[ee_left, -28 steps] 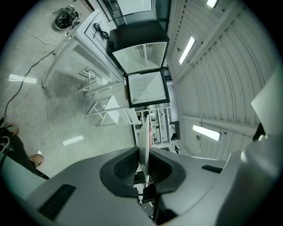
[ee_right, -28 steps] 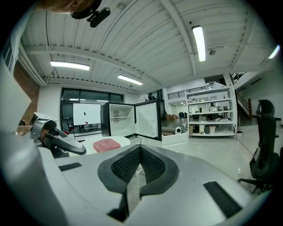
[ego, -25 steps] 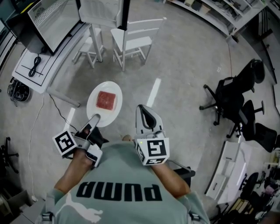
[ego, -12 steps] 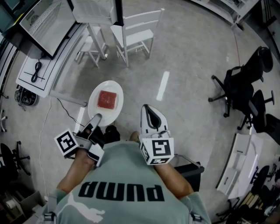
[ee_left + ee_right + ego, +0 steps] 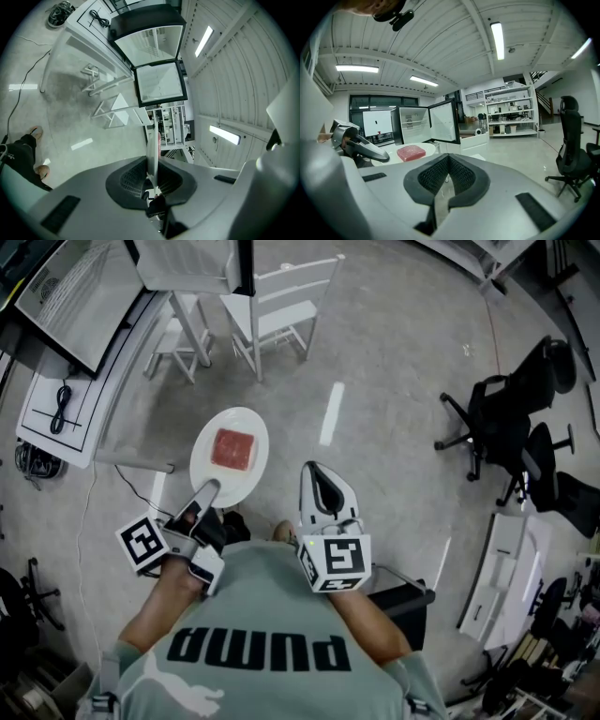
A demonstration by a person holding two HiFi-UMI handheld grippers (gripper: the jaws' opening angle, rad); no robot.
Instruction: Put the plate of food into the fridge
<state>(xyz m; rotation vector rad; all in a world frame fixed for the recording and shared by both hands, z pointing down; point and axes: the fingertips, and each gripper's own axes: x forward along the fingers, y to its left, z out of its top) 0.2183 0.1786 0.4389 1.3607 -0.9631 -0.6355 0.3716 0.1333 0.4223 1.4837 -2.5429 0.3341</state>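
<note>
The white plate (image 5: 214,476), with a red slab of food (image 5: 232,448) at its middle, is carried level above the floor (image 5: 394,381), its near rim pinched between the jaws of the left gripper (image 5: 206,491). Just beside it, the right gripper (image 5: 321,474) has its jaws pressed together on nothing. Well apart from the plate, the fridge (image 5: 412,124) stands ahead with its door (image 5: 443,121) swung open.

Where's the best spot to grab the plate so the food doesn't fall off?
The rim, coming in level from the side. The plate is thin and flat, so jaws can pinch its edge, and the meat sits in the middle, clear of it. The left hand-held gripper grips the near rim that way.
</note>
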